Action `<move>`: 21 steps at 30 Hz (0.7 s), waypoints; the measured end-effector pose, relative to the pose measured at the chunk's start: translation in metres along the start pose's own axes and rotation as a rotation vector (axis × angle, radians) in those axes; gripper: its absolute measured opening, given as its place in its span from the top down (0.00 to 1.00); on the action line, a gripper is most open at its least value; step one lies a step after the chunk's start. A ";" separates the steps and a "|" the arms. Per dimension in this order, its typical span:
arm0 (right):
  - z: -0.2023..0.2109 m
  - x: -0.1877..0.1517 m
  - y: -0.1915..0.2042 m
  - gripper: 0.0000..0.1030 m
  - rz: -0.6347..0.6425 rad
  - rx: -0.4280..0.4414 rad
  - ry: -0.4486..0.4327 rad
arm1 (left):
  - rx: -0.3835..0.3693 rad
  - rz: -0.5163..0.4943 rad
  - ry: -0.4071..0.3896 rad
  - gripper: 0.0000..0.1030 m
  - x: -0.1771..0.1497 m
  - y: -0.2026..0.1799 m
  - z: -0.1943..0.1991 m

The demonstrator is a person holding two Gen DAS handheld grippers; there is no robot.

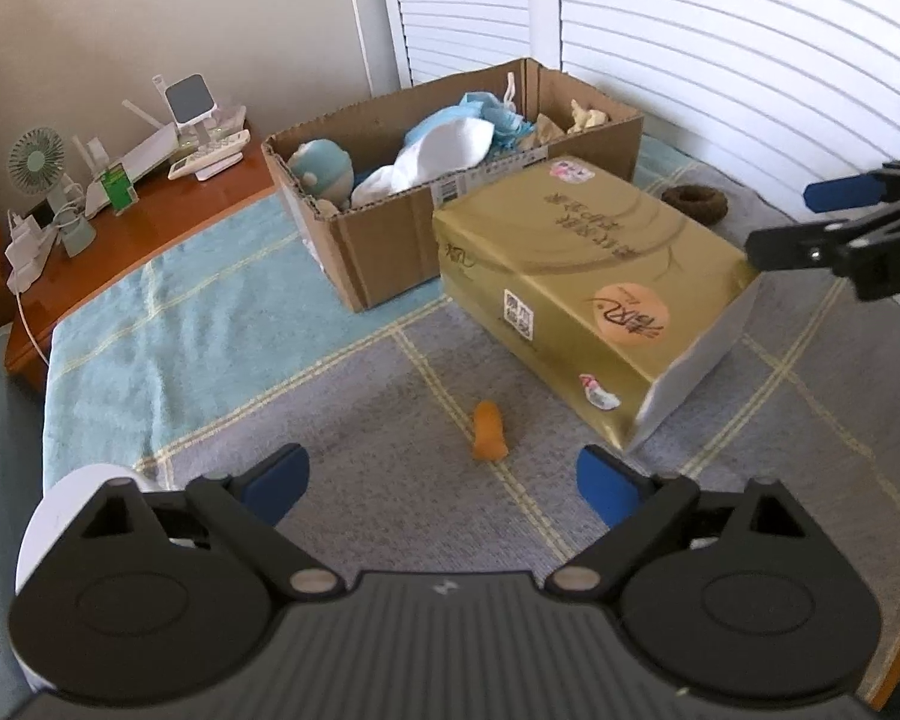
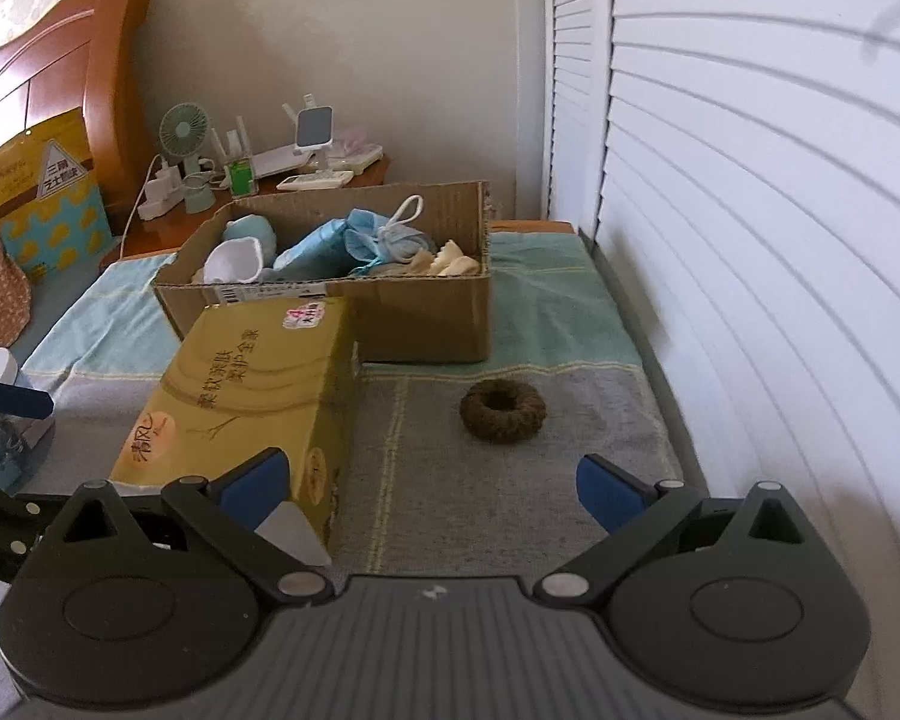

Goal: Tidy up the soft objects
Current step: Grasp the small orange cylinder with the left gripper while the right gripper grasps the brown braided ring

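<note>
Both tongs spread, empty. Left tongs [image 1: 444,483] hover above orange toy [image 1: 489,439] lying on bed [image 1: 354,480]; right tongs [image 2: 432,483] near gold pack [image 2: 246,396], brown ring [image 2: 503,411] beyond. Box [image 2: 426,324] at far end. Suggest: descend straight, straddle toy, pinch gently mid-body, avoid snagging cover.

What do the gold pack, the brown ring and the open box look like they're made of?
Gold pack: glossy plastic film, judging by its sheen and printed wrap. Brown ring: fuzzy, matte, probably fabric or yarn. Open box: matte corrugated cardboard, fluted edges showing.
</note>
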State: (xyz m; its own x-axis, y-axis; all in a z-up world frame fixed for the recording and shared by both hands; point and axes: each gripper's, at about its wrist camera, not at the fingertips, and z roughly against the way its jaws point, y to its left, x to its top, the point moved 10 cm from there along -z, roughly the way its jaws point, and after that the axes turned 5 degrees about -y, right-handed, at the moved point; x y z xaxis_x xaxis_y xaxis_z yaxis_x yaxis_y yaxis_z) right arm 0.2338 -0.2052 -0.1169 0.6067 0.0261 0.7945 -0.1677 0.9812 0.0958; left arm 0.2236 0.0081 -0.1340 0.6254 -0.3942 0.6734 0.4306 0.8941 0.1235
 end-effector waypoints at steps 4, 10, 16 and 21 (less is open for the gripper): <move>0.001 0.000 -0.002 0.00 0.000 -0.001 -0.007 | -0.022 -0.003 0.006 0.33 0.001 -0.003 -0.008; 0.001 0.000 -0.006 0.00 0.001 -0.008 -0.013 | -0.072 0.001 0.005 0.58 0.002 -0.013 -0.018; -0.001 -0.004 -0.011 0.00 -0.014 -0.010 -0.007 | -0.087 0.023 0.005 0.75 0.003 -0.016 -0.024; -0.003 -0.006 -0.014 0.00 -0.017 -0.013 -0.001 | -0.093 0.029 0.004 0.88 0.002 -0.017 -0.025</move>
State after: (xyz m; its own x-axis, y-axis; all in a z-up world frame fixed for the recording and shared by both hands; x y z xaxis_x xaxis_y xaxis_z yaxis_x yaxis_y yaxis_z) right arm 0.2342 -0.2187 -0.1249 0.6087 0.0092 0.7934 -0.1474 0.9838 0.1016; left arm 0.2336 -0.0133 -0.1525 0.6408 -0.3693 0.6730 0.4706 0.8816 0.0357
